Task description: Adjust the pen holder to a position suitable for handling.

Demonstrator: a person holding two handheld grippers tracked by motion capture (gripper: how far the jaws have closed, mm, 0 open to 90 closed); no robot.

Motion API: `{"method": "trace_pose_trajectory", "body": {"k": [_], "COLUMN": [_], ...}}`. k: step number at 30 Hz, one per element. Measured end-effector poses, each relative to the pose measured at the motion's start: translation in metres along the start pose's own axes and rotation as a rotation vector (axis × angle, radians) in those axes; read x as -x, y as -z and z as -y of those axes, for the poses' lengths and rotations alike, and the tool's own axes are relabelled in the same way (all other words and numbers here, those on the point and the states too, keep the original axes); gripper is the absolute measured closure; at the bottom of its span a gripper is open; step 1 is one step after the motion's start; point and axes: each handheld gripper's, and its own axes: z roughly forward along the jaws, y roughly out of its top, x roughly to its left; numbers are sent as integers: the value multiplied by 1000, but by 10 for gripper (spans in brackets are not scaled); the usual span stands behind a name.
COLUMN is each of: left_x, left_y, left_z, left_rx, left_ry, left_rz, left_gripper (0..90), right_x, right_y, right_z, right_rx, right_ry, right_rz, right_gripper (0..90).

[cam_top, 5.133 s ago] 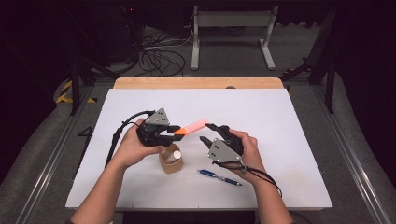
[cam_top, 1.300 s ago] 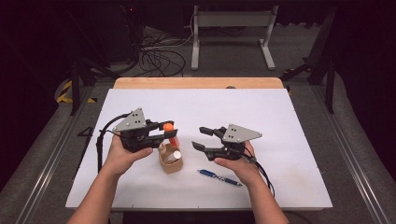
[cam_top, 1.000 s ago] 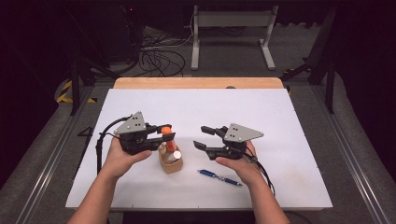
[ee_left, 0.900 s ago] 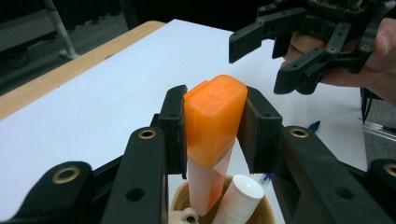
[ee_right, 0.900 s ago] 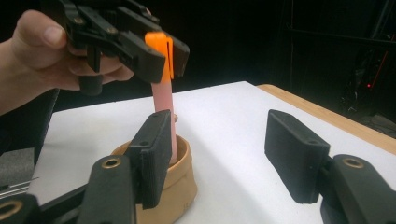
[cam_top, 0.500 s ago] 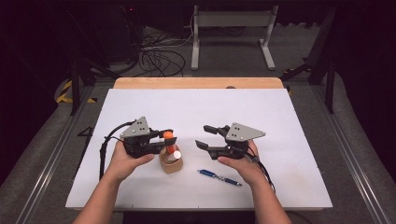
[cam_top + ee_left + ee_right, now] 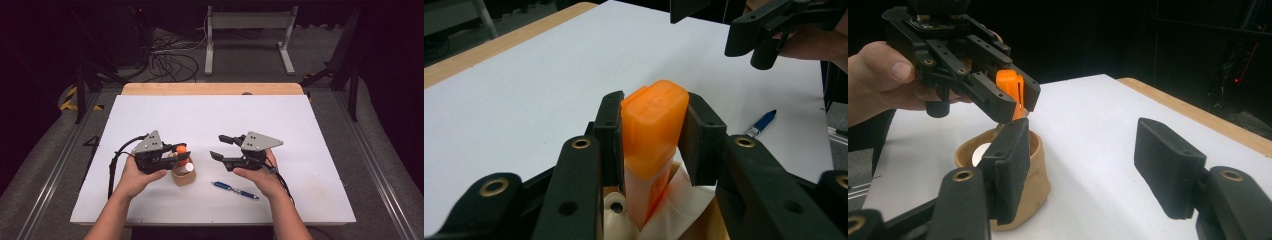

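An orange-capped marker (image 7: 651, 135) is pinched at its cap by the left claw (image 7: 175, 148), pads flat on both sides of the cap, w/ the barrel pointing down into a tan cup (image 7: 183, 175) on the white desk (image 7: 210, 120). The lower barrel is already inside the rim, next to a white-capped item (image 7: 189, 166) that is also in the cup. The right claw (image 7: 220, 147) is held spread & empty just beside the cup, w/ nothing between its pads. A blue pen (image 7: 235, 190) lies on the desk near the right hand (image 7: 260, 177).

Handling, as judged: the marker is probably light, stiff plastic, smooth enough to slip if gripped loosely. The flat cap faces seem the best hold; however, the cap could pull off the barrel, so a grip lower down would be safer for lifting. The cup looks soft-walled & light, likely to tip or slide if nudged; it would best be steadied at the rim. The pen is thin & low, so it should be taken across the middle.
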Motion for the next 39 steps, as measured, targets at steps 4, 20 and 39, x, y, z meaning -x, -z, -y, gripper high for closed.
{"method": "trace_pose_trajectory", "body": {"k": [4, 20, 39], "left_x": [1, 1, 0], "left_y": [-1, -6, -5], "left_z": [3, 10, 12], "left_rx": [-2, -23, 2], "left_ry": [7, 7, 28], "left_rz": [-3, -12, -14], "left_gripper": [658, 656, 579], "right_x": [0, 1, 4], "right_y": [0, 0, 3], "right_z": [0, 1, 2], "right_rx": [-8, -33, -54], "right_ry": [-1, -6, -11], "right_rz": [-4, -11, -13], "right_gripper": [397, 393, 386]}}
